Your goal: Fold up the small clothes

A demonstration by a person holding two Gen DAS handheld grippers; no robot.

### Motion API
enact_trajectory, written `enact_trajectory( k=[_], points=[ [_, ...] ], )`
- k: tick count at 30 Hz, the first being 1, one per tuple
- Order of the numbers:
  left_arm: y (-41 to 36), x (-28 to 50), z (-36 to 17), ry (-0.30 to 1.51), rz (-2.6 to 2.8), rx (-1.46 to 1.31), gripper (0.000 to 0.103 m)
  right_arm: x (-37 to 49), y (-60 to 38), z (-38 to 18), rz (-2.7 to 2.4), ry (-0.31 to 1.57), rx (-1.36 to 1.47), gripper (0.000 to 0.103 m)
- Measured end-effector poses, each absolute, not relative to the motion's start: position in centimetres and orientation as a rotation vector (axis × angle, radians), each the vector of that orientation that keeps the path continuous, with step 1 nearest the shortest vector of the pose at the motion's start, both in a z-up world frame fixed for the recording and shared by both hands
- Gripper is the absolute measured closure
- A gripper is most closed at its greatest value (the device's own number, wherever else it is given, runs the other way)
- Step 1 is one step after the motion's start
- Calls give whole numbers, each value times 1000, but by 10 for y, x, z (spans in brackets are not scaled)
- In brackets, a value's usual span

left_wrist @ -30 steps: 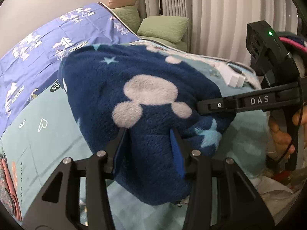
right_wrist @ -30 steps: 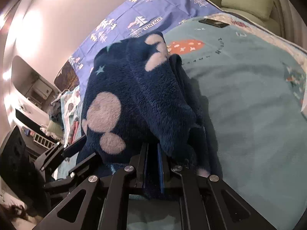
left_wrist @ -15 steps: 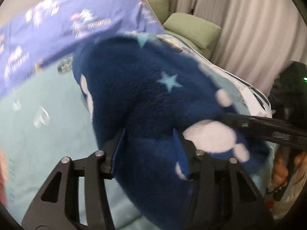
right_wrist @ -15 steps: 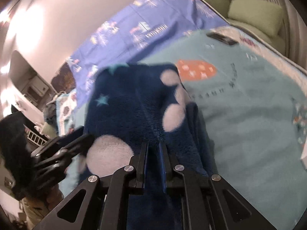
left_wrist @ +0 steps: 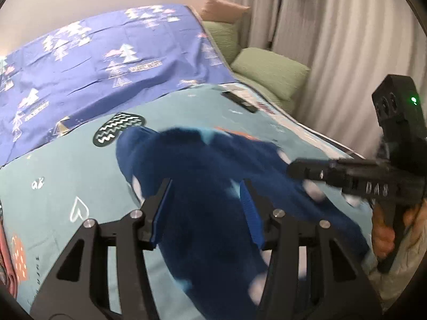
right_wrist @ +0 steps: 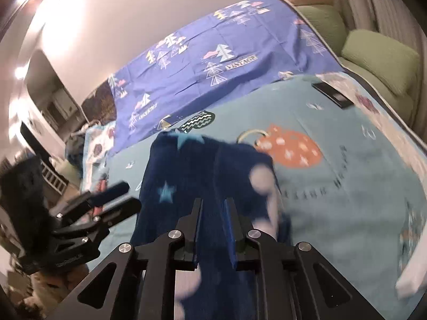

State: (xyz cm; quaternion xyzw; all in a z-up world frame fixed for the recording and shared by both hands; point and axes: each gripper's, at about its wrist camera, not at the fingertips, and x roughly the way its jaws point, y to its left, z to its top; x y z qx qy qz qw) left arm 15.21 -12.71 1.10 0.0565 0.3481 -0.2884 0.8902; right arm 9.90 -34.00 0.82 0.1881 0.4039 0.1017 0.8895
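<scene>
Above the bed (left_wrist: pixel 66 176), both grippers (left_wrist: pixel 205 208) (right_wrist: pixel 213 224) pinch the fleece (left_wrist: pixel 202 176); right jaws have just been loosening (fleece between them), so lower evenly.

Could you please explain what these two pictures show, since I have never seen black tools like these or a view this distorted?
There is no robot here: a person holds a two-finger gripper in each hand, each with a wide-angle camera looking along its fingers. One picture comes from the left gripper, the other from the right gripper. Both clamp a dark blue fleece garment with pale spots and stars, lifted over a teal bedspread; the right gripper's jaws have just been easing open, cloth still between them. Farther back lie a purple sheet and green cushions. The hand on the right gripper's handle shows too.
</scene>
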Motion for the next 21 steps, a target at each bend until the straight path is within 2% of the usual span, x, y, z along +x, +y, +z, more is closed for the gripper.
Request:
enact_trajectory(
  k=[4,6,10,21],
  points=[
    [-133,197,-18,839,-559,93,50,141,-334,-9,218,901,403,88],
    [-135,207,-39,874,-551,100,47,158,-334,-30,190,963,403,88],
    [-140,205,-61,862,-542,132,44,175,-345,-71,189,1045,493,90],
    [-143,201,-58,825,-534,154,44,168,-338,-65,173,1011,413,90]
  ],
)
